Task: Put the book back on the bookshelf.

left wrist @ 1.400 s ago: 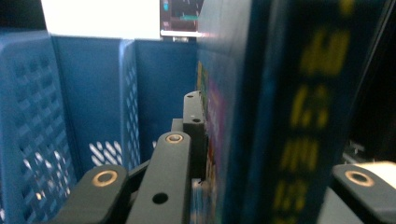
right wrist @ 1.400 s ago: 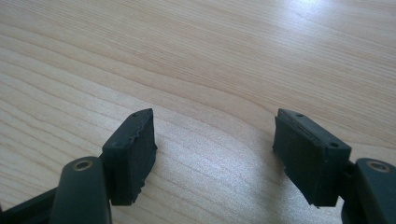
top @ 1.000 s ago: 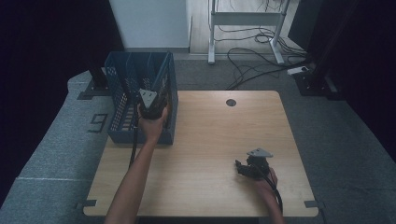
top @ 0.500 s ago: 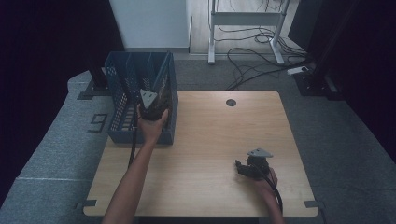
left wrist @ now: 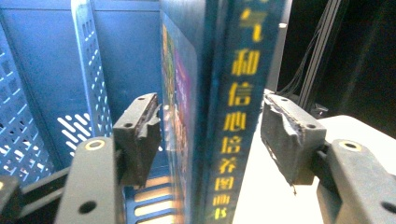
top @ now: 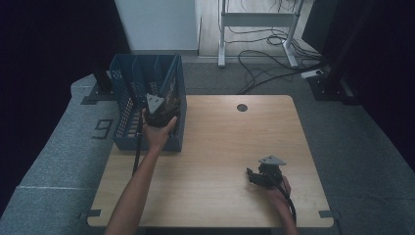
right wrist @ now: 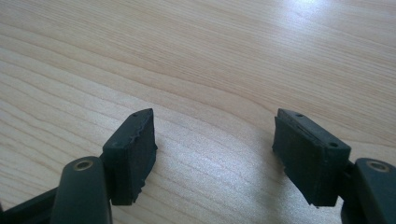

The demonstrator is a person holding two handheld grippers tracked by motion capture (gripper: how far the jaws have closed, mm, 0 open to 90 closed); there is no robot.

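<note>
One dark book [left wrist: 224, 112] upright in the rightmost slot of the blue file rack [top: 128, 105] at the table's [top: 215, 147] left edge, between left gripper [left wrist: 210, 135] jaws just opening, pads clear. Rightward, bare wood under the right gripper [right wrist: 215, 140], jaws apart, nothing held, near the front edge.

Book [left wrist: 224, 116]: dark teal spine with yellow characters, multicoloured cover. Rack [top: 128, 90]: blue, perforated with slots. Surface [top: 220, 142]: light wood grain. Hand-held gripper [right wrist: 215, 156] pads: black. Floor [top: 58, 161]: grey.
</note>
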